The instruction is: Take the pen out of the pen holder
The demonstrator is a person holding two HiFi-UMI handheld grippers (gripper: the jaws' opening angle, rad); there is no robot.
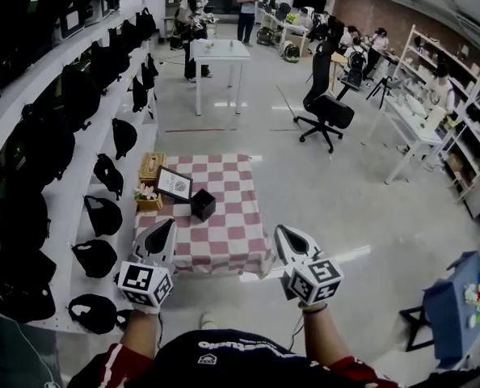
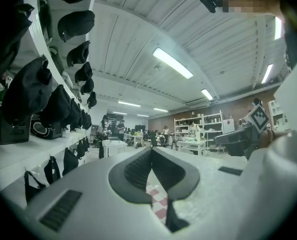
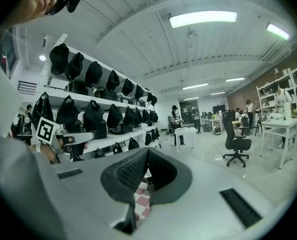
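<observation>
A small table with a red-and-white checked cloth (image 1: 224,217) stands ahead of me in the head view. On it sits a black cube-shaped pen holder (image 1: 202,205); no pen shows at this distance. My left gripper (image 1: 164,231) hangs over the near left corner of the table, jaws shut and empty. My right gripper (image 1: 287,238) is level with it off the near right corner, also shut on nothing. In both gripper views the pads meet, with only a strip of checked cloth (image 2: 156,200) (image 3: 141,198) below them.
A framed picture (image 1: 174,184) and a wooden box (image 1: 151,168) stand on the table's left side. White shelves with black bags (image 1: 94,257) run along the left. An office chair (image 1: 325,107), a white table (image 1: 220,52) and several people are farther off.
</observation>
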